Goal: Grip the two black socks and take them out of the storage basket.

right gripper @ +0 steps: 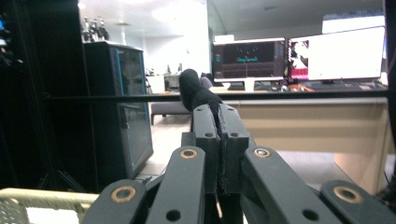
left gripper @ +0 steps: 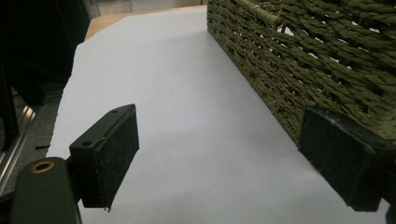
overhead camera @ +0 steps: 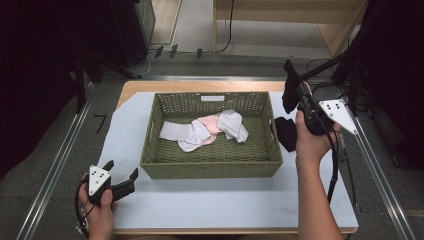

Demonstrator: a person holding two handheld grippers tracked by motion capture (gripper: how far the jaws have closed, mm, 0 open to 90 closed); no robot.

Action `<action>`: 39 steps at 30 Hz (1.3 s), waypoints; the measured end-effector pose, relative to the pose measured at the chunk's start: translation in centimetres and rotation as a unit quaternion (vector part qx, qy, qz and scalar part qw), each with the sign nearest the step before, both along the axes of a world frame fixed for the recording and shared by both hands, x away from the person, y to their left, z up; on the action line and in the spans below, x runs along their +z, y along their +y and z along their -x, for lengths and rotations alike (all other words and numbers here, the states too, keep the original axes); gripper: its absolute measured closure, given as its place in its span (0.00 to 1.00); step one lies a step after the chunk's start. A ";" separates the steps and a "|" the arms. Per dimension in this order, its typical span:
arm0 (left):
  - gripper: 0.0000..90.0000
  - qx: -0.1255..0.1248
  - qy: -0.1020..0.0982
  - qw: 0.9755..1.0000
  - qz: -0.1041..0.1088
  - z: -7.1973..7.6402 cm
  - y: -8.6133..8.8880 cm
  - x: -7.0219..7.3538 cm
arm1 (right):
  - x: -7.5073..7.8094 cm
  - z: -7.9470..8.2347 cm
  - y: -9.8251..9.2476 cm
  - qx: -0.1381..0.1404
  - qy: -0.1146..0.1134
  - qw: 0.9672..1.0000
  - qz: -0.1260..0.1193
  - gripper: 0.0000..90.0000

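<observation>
While raised, right tool (overhead camera: 294,85) pinches, seemingly, a black sock (overhead camera: 289,95).

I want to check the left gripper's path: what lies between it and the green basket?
Nothing: in the left gripper view, bare white sheet runs between the open left gripper and the basket wall; the high view agrees.

Dim, soft frames under even overhead light

The white sheet (overhead camera: 220,200) is evenly lit; the high view falls black at nine and three o'clock. The right gripper view's monitor (right gripper: 345,53) glares at one o'clock, its background soft and grainy.
</observation>
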State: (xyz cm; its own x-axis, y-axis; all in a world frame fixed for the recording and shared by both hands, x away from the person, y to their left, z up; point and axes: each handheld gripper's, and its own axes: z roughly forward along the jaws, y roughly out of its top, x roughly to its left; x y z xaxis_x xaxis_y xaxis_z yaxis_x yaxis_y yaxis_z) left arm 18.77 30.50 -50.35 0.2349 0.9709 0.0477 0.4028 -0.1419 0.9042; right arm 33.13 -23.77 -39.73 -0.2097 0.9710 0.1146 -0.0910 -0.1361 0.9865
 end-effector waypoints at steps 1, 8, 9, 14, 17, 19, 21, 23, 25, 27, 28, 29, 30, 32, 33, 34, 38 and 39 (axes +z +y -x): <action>0.15 0.000 0.000 1.000 -0.001 0.0 0.0 0.0 | -0.4 0.0 -0.2 -0.002 0.003 1.000 -0.001 1.00; 0.15 0.000 0.000 1.000 -0.001 0.0 0.0 0.0 | -3.2 -0.1 -1.2 -0.014 0.034 0.999 0.001 1.00; 0.15 0.000 0.000 1.000 0.000 0.0 0.0 0.0 | -3.2 -0.1 -1.2 -0.014 0.034 0.999 0.001 1.00; 0.15 0.000 -0.001 1.000 -0.001 0.0 0.0 0.0 | -5.3 0.0 -1.9 -0.025 0.060 0.998 -0.006 1.00; 0.15 0.000 -0.001 1.000 -0.001 0.0 0.0 0.0 | -6.8 0.1 -2.5 -0.031 0.079 0.996 -0.006 1.00; 0.15 0.000 -0.001 1.000 -0.001 0.0 0.0 0.0 | -7.6 0.2 -3.0 -0.037 0.089 0.995 -0.007 1.00; 0.15 0.000 -0.001 1.000 -0.001 0.0 0.0 0.0 | -8.0 0.3 -3.2 -0.040 0.095 0.995 -0.010 1.00; 0.15 0.000 -0.001 1.000 -0.001 0.0 0.0 0.0 | -9.1 0.5 -3.8 -0.048 0.110 0.993 0.005 0.99; 0.15 0.000 -0.001 1.000 -0.001 0.0 0.0 0.0 | -9.7 0.7 -4.0 -0.050 0.117 0.992 0.014 0.99; 0.15 0.000 -0.002 1.000 -0.002 0.0 0.0 0.0 | -10.3 0.9 -4.2 -0.051 0.127 0.990 0.023 0.99; 0.15 0.000 -0.002 1.000 -0.002 0.0 0.0 0.0 | -10.3 0.9 -4.2 -0.051 0.127 0.990 0.023 0.99; 0.15 0.000 -0.002 1.000 -0.003 0.0 0.0 0.0 | -10.6 0.9 -4.3 -0.051 0.132 0.989 0.032 0.99; 0.15 0.000 -0.002 1.000 -0.003 0.0 0.0 0.0 | -11.3 1.0 -4.3 -0.054 0.149 0.986 0.051 0.99; 0.15 0.000 -0.002 1.000 -0.003 0.0 0.0 0.0 | -11.8 1.1 -4.4 -0.057 0.155 0.985 0.056 0.99; 0.15 0.000 -0.002 1.000 -0.003 0.0 0.0 0.0 | -12.1 1.2 -4.5 -0.059 0.159 0.984 0.055 0.99; 0.15 0.000 -0.002 1.000 -0.003 0.0 -0.1 0.0 | -12.4 1.2 -4.5 -0.060 0.163 0.983 0.056 0.99; 0.15 0.000 -0.003 1.000 -0.002 0.0 -0.1 0.0 | -12.7 1.2 -4.6 -0.052 0.170 0.983 0.049 0.97; 0.15 0.000 -0.002 1.000 -0.002 0.0 -0.1 0.0 | -12.7 1.2 -4.6 -0.044 0.177 0.983 0.039 0.94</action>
State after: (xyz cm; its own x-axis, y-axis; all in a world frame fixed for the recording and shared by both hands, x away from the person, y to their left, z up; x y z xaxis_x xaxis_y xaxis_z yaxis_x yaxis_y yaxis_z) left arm 18.74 30.44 -50.36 0.2347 0.9706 0.0526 0.3987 -0.1455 0.9054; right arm 31.89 -28.38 -52.42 -0.0850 0.9923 0.0902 0.2511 -0.0663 0.9657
